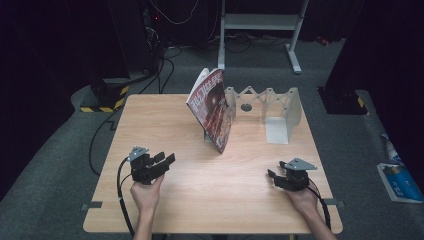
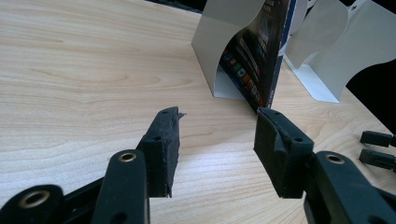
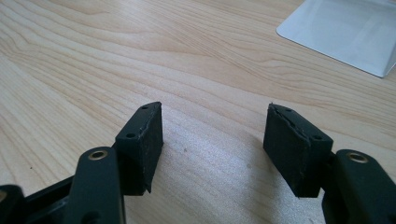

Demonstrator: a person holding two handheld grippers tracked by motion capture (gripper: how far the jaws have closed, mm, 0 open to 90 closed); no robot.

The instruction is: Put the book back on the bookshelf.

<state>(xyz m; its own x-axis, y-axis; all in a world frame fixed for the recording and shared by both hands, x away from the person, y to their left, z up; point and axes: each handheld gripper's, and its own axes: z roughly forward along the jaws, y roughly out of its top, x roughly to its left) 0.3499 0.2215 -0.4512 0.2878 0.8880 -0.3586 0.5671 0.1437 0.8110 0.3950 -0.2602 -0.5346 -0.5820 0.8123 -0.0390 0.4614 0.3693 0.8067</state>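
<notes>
Leaning against the near end of a white expanding bookend rack (image 1: 267, 107), one red-covered book (image 1: 212, 107) stands tilted at the table's far middle, its lower corner on the wood.

Item: left gripper (image 1: 162, 162). Held in the person's left hand (image 1: 146, 192) over the near-left part of the table, pointed towards the book. Jaws parted, bare wood between the pads, nothing held. In the left gripper view the book (image 2: 254, 56) and a curved white rack panel (image 2: 219, 42) lie ahead, apart from the pads.

Item: right gripper (image 1: 274, 177). Held in the right hand (image 1: 302, 200) near the near-right edge, well apart from the book. Jaws parted, nothing between them; in the right gripper view a corner of the rack's flat white base (image 3: 345, 32) lies ahead at upper right.

Item: table (image 1: 165, 115). Light wood-grain top; wide bare room between the two grippers and in front of the book; free margins along the left and near edges.

Item: room. Dark; grey carpet (image 1: 55, 150), black cables (image 1: 100, 135) on the floor at left, a white metal stand (image 1: 260, 22) behind the table, yellow-black hazard tape (image 1: 102, 107) at far left.
</notes>
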